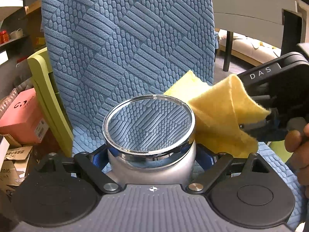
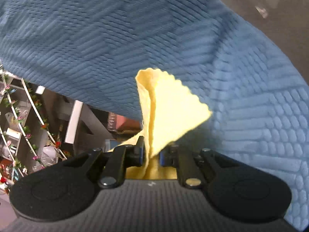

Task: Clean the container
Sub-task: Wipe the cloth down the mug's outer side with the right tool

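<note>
A clear glass container (image 1: 150,127) with a chrome rim and silver body sits between the blue pads of my left gripper (image 1: 152,154), which is shut on it and holds it above the blue table. My right gripper (image 1: 270,119) comes in from the right, shut on a yellow cloth (image 1: 222,116). The cloth touches the container's right side and rim. In the right wrist view the cloth (image 2: 166,116) sticks up from between the closed pads of the right gripper (image 2: 151,154). The container does not show there.
A blue quilted cover (image 1: 127,38) lies on the long table. A green chair (image 1: 46,89), a pink box (image 1: 23,116) and cardboard clutter stand at the left. A dark table leg (image 1: 227,50) and a cream sofa are at the right. A flower trellis (image 2: 23,116) shows in the right wrist view.
</note>
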Available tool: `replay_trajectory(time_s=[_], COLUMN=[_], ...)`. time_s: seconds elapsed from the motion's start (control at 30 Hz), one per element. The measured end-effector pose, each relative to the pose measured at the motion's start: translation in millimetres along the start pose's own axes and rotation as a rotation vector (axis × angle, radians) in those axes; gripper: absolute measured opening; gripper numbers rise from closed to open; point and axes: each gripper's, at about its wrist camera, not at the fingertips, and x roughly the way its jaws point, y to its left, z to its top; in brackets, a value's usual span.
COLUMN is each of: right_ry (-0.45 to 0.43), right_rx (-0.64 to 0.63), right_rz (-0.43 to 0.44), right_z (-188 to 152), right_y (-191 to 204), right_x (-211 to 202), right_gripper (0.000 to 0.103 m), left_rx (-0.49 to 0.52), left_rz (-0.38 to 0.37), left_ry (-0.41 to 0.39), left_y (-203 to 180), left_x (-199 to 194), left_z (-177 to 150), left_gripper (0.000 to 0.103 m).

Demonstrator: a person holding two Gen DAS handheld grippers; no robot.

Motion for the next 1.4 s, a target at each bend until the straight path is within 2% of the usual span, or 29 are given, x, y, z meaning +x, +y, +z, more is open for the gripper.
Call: replay_trajectory(time_s=[0.2, 0.37, 0.53, 0.73, 0.83, 0.93, 1.13, 1.2, 1.3, 1.37, 1.4], right_ry=[0.032, -0.015, 0.016, -0.068, -0.078, -0.041, -0.111, -0.106, -0.045, -0.044, -0.051], right_rx=[-0.025, -0.075, -0.065, -0.069, -0.04, 0.019, -0.014, 0.003, 0.074, 0.092, 0.059], right_rz=[-0.096, -0.024, -0.119, -0.038, -0.087, -0.165, -0.103, -0.122, -0.179, -0.157, -0.139], right_z=[-4, -3, -10, -20, -29, -35, -38, -44, -50, -51, -49], right_y=[-11, 7, -3, 19, 12, -3, 21, 13, -5, -6, 0], right_x=[7, -4, 5, -11, -7, 1, -15, -17, -3, -8, -10], right_gripper=[0.017, 0.017, 0.017, 0.017, 0.017, 0.016, 0.016, 0.016, 0.016, 0.016, 0.016], left_rx=[0.006, -0.001, 0.003, 0.008, 0.014, 0.024, 0.038, 0.032, 0.021, 0.004, -0.009], left_rz=[0.005, 0.005, 0.008, -0.017, -0.027, -0.036, -0.01, -0.003, 0.012, 0.025, 0.033], left_ry=[0.007, 0.016, 0.021, 0.027, 0.027, 0.023, 0.021, 0.02, 0.019, 0.017, 0.016], left_y=[0, 0, 2, 6, 8, 10, 6, 5, 4, 5, 6], left_x=[-4, -12, -22, -33, -37, -39, -36, -35, -34, -33, -32], left_z=[-2, -5, -9, -15, -17, -20, -21, -21, -20, -20, -20], left_gripper=[0.093, 0.092, 0.087, 0.085, 0.084, 0.083, 0.083, 0.084, 0.084, 0.083, 0.083])
